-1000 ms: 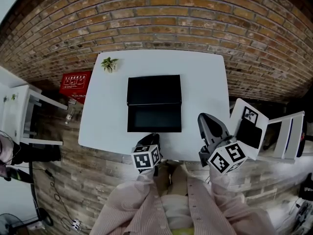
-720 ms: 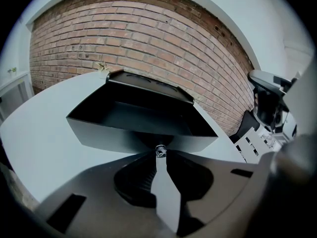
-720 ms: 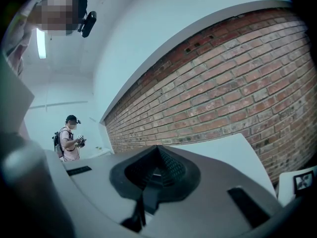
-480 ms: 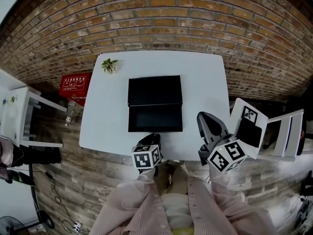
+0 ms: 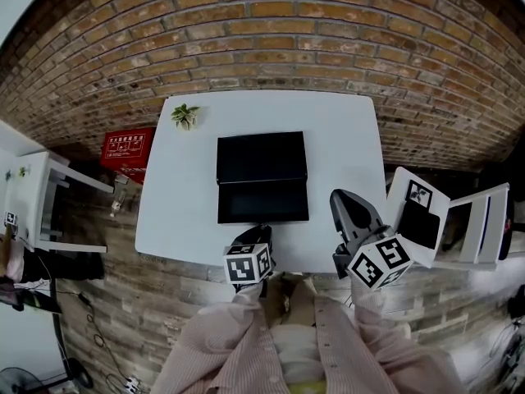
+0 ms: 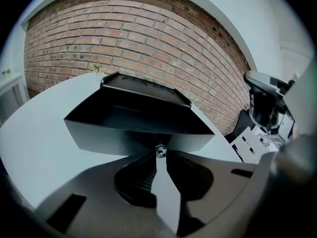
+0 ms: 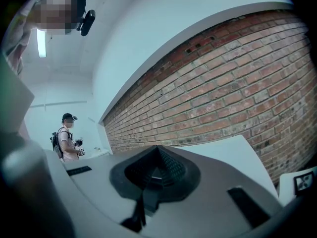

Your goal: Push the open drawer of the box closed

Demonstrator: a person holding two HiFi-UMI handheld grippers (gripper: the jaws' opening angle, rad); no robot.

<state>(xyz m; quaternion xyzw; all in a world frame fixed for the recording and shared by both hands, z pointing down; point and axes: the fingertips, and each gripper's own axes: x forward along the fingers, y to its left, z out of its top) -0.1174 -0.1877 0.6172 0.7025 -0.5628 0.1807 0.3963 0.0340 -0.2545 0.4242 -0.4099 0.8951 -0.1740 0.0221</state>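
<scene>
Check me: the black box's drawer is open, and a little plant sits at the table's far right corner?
Nearly. The plant sits at the far left corner of the table, as the head view shows. The drawer of the black box is indeed open.

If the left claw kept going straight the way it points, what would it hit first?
The small knob on the front of the open drawer. It sits right at the tips of the left claw, and they may already be touching; the depth is unclear.

L claw [image 6: 158, 156] tips nearly together at open drawer [image 6: 130, 133] knob [image 6: 159, 150].
</scene>
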